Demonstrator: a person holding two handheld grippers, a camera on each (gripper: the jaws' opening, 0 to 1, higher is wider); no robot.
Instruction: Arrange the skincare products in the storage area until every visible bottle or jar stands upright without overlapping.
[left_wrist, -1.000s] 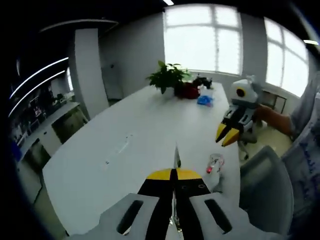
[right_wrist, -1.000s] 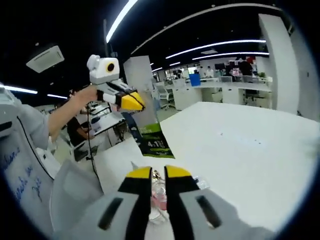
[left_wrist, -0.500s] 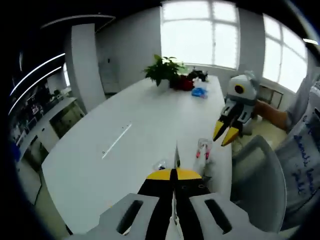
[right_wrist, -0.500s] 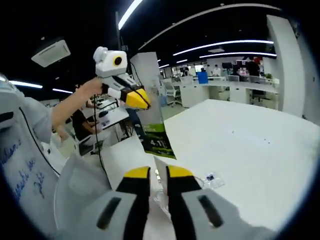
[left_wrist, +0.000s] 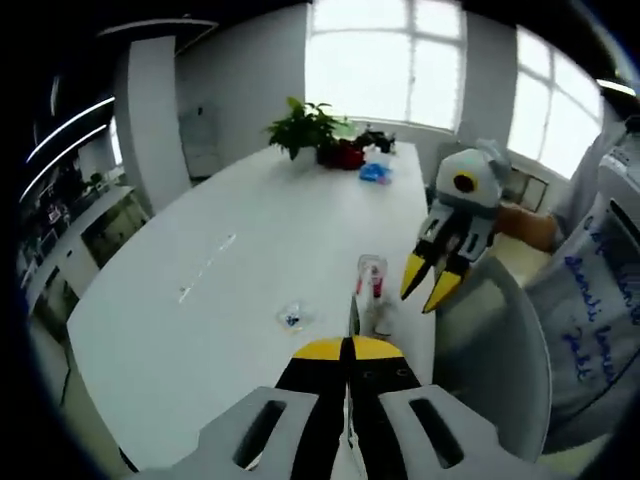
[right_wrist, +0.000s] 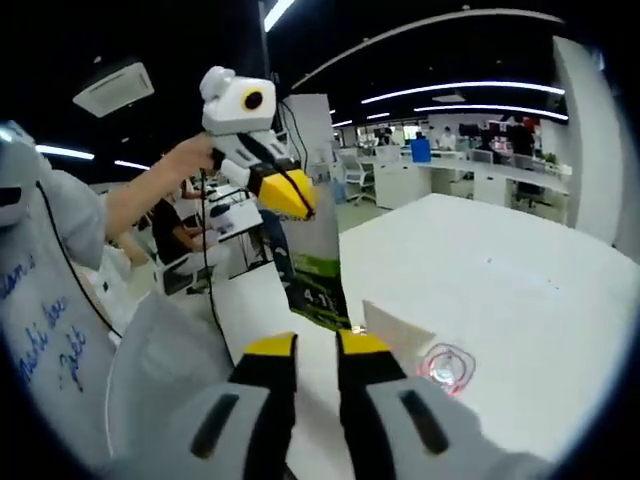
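Observation:
A clear bottle (left_wrist: 372, 290) with pink on it stands upright near the white table's (left_wrist: 230, 300) right edge. A small clear item (left_wrist: 293, 316) lies to its left. My left gripper (left_wrist: 347, 348) is shut just short of the bottle, and a thin pale sliver rises from between its tips. My right gripper (left_wrist: 427, 286) hangs right of the bottle, jaws a little apart with nothing between them. In the right gripper view a round clear and pink container (right_wrist: 447, 365) sits right of my right gripper (right_wrist: 316, 345). The left gripper (right_wrist: 290, 195) is held high, tips together.
A potted plant (left_wrist: 310, 125), a red item (left_wrist: 348, 155) and a blue item (left_wrist: 376, 172) stand at the table's far end. A grey chair back (left_wrist: 490, 350) is by the near right edge. A green and black banner (right_wrist: 315, 265) stands beyond the table corner.
Both views have shifted with the hands. The bottle now sits closer in front of the left gripper, and the right gripper has come lower beside it. In the right gripper view the container lies further right.

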